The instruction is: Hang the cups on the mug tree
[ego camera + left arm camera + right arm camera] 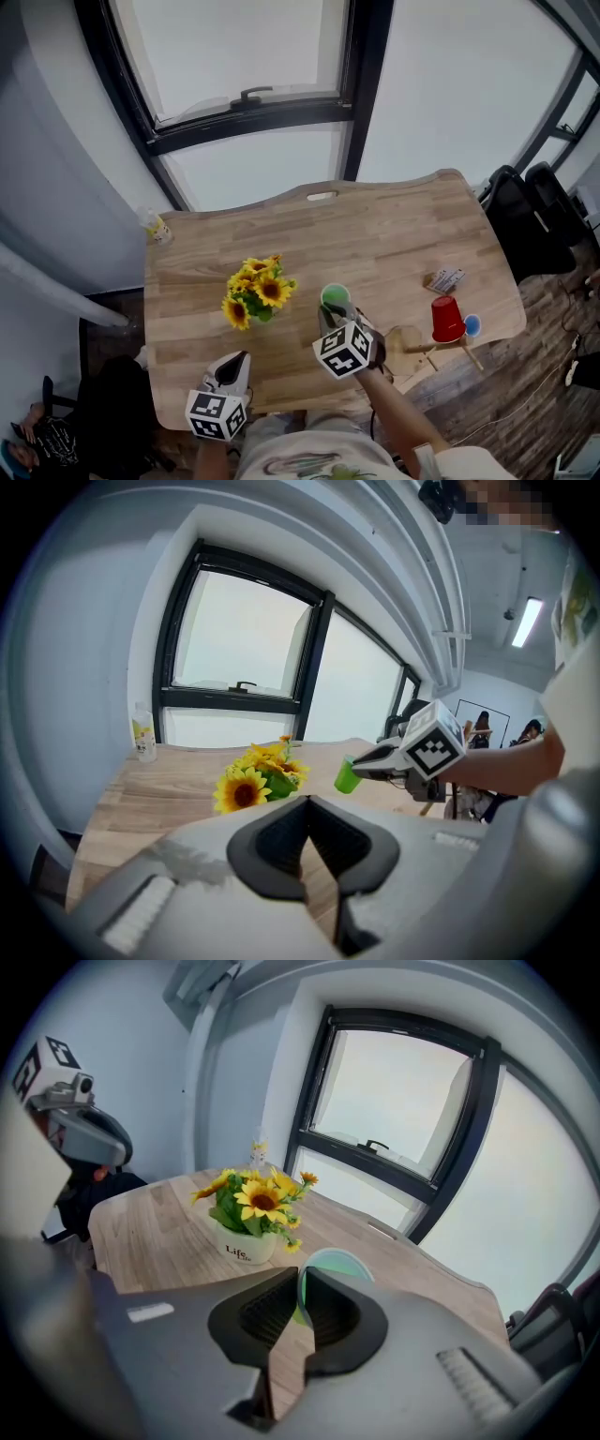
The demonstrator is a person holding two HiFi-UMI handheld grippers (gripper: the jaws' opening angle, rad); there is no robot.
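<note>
Right claw (298,1283) is pinched tight on the green cup (335,296) rim, holding it up off the table (394,225). Looks like mid-carry to me. Next it needs to head for the mug tree (417,349) at 4 o'clock and tip the cup over a free peg.

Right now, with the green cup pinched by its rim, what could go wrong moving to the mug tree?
The right gripper holds the green cup only by its thin rim, so it could slip or swing. The red cup already on the mug tree could be knocked.
</note>
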